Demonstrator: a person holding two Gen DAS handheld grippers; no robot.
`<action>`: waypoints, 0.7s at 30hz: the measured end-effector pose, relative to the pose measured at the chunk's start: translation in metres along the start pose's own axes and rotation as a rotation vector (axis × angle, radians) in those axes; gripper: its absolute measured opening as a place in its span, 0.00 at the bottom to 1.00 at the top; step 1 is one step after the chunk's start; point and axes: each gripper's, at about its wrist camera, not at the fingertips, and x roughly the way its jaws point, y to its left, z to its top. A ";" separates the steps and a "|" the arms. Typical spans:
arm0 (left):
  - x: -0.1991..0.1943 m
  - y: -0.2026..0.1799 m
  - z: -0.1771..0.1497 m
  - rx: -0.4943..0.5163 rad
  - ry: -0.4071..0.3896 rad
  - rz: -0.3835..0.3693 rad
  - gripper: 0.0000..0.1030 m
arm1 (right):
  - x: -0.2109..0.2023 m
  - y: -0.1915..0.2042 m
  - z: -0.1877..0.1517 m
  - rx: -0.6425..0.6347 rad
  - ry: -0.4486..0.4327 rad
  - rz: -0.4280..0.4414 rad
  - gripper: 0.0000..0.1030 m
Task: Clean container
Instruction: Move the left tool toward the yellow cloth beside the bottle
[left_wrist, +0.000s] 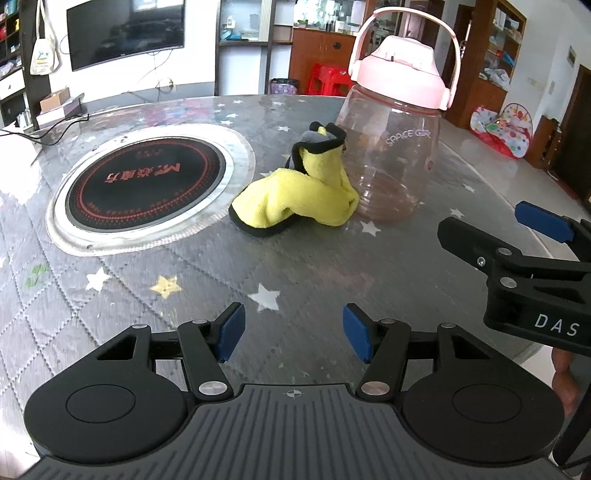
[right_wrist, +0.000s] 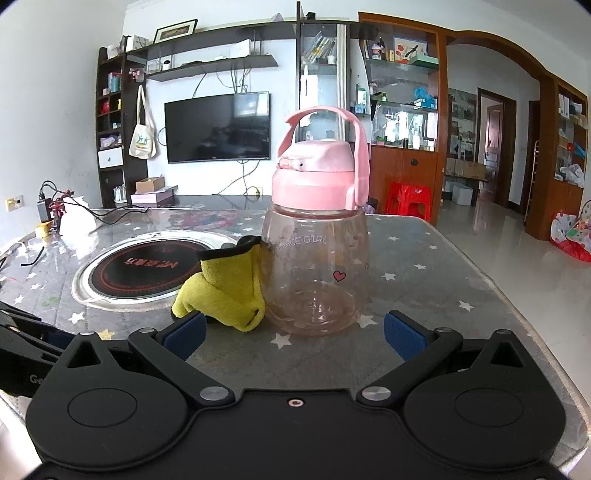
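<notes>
Standing capped on the table (left_wrist: 332, 258), the bottle (right_wrist: 316, 273) is touching a crumpled cloth (left_wrist: 295, 195). Both grippers, left (left_wrist: 293, 334) and right (right_wrist: 293, 338), are gaping wide, holding nothing; this is fitting either wiping ahead or wiping finished.

Tabletop (right_wrist: 443, 266) between the right hand-held gripper (right_wrist: 295, 334) and the bottle (right_wrist: 317, 269) is bare; the spread jaws face the bottle straight on. Bottle's left flank is blocked: the yellow cloth (right_wrist: 225, 291) is bunched against it, touching. Bottle's right side stands free. The left hand-held gripper (left_wrist: 293, 332), jaws apart, has bare tabletop ahead up to the cloth. The hob ring (left_wrist: 144, 188) lies flat left of the cloth.
</notes>
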 end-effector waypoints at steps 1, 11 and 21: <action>-0.001 -0.001 -0.002 0.002 -0.003 0.001 0.58 | 0.000 0.000 0.000 0.002 -0.002 0.001 1.00; -0.012 -0.009 -0.013 0.007 -0.012 0.003 0.58 | -0.021 0.002 0.007 -0.010 -0.020 0.010 1.00; -0.024 -0.015 -0.021 0.026 -0.028 0.000 0.58 | -0.033 0.004 0.003 -0.024 -0.049 0.007 1.00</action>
